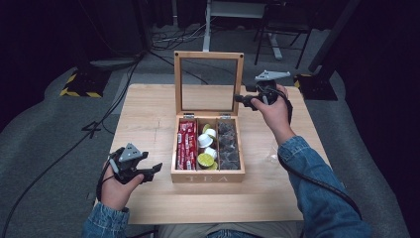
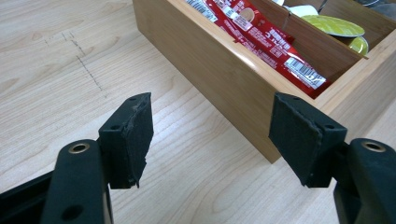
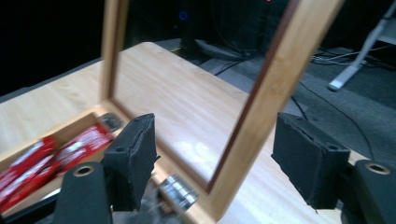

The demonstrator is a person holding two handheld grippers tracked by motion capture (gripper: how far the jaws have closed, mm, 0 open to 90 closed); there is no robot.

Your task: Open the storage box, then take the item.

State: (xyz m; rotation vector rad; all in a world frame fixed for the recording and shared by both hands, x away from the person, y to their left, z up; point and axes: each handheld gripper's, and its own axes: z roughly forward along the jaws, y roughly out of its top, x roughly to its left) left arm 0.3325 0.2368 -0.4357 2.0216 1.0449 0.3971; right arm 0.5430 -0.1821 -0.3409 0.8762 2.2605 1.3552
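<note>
A wooden tea box [image 1: 208,176] in the middle of the light wood surface [image 1: 148,119], with "TEA" on the front wall. Lid [image 1: 208,55] up and standing straight, a wood frame with a clear pane. Three rows inside: red packets [image 1: 186,145] on the left, little round cups [image 1: 206,144] with white and green tops in the middle, dark wrapped bits [image 1: 229,144] on the right.

Left gripper [image 1: 153,168] low on the surface, just beside the box's left front corner, not touching it. Jaws wide apart, nothing between them. Red packets [image 2: 261,32] and a green cup top [image 2: 332,25] close by in the left gripper view.

Right gripper [image 1: 237,98] up by the lid's right edge. Jaws also released, one on each side of the lid's wood frame [image 3: 275,88], with gaps showing. A metal hinge [image 3: 177,191] down at the bottom of the frame.

Blue denim sleeves [image 1: 317,183] on both arms.
</note>
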